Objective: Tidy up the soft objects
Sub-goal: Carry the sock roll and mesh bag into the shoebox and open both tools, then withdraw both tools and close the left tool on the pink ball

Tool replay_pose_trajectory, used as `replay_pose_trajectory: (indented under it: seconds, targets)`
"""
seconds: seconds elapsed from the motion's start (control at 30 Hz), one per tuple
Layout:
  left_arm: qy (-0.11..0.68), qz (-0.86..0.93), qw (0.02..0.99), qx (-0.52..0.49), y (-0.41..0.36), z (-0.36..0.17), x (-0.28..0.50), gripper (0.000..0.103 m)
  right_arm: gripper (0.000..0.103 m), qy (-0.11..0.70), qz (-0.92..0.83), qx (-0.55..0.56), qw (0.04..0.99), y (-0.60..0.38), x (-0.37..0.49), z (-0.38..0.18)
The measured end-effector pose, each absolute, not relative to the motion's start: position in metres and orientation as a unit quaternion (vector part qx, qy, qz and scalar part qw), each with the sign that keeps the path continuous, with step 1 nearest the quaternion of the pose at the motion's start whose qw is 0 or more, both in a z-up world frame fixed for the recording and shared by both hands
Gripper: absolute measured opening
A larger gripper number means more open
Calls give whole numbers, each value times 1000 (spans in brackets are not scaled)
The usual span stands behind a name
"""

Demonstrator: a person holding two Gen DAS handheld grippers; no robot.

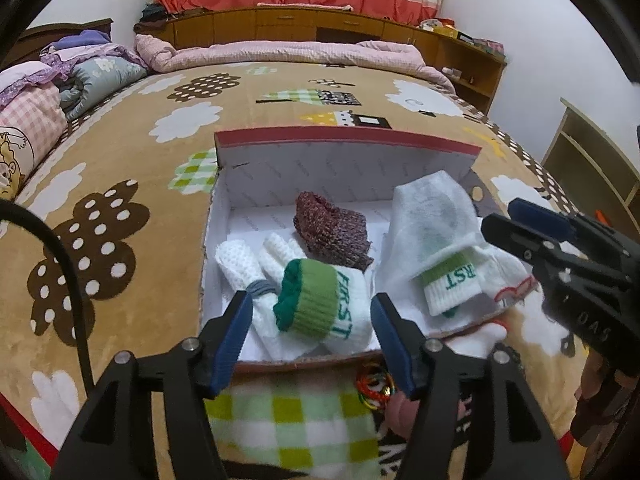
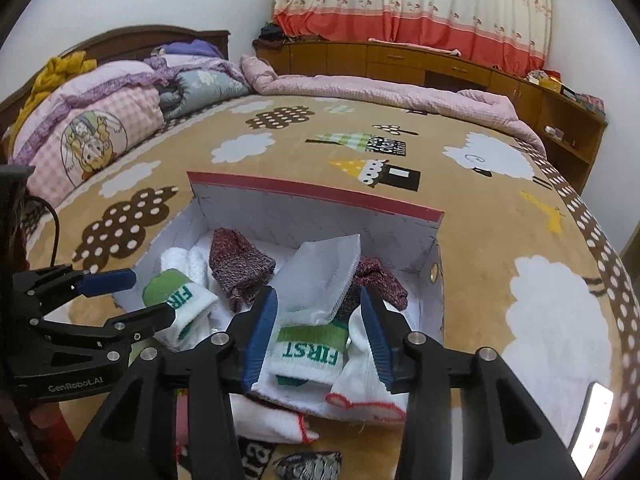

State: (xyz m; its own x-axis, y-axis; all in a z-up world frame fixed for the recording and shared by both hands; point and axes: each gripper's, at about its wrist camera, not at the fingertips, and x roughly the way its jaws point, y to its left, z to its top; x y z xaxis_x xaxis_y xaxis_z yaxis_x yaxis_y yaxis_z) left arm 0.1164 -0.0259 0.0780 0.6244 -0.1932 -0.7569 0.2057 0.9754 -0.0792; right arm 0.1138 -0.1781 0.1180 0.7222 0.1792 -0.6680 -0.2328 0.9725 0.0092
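An open cardboard box (image 1: 344, 140) with a red rim lies on the bed, with several socks inside. My left gripper (image 1: 312, 320) is open, its blue pads on either side of a rolled white sock with a green "FIRST" cuff (image 1: 316, 300) without pressing on it. A maroon knit sock (image 1: 332, 232) lies behind it. In the right wrist view, my right gripper (image 2: 320, 332) is open around another white "FIRST" sock (image 2: 308, 348) at the box's near right corner, under a thin white sock (image 2: 320, 276). The left gripper (image 2: 136, 300) shows at the left.
The box sits on a tan blanket (image 2: 480, 240) with cloud and tree prints. Coloured elastic bands (image 1: 374, 388) lie just in front of the box. A white red-edged cloth (image 2: 368, 388) hangs over the front wall. Folded quilts (image 2: 100, 120) are piled at the far left, and wooden cabinets (image 2: 400, 60) line the far wall.
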Motion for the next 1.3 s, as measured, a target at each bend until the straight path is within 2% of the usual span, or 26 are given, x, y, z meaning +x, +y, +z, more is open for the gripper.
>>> replay_pose_trajectory:
  seconds: [0.13, 0.67, 1.3]
  targets:
    - [412, -116, 904, 11, -26, 82, 105, 70, 53, 356, 113, -24, 927, -182, 99, 119]
    - [408, -136, 903, 10, -32, 87, 67, 70, 53, 375, 114, -13, 920, -190, 50, 106]
    - [419, -181, 888, 52, -71, 55, 47, 70, 53, 395, 102, 0, 913, -206, 27, 84]
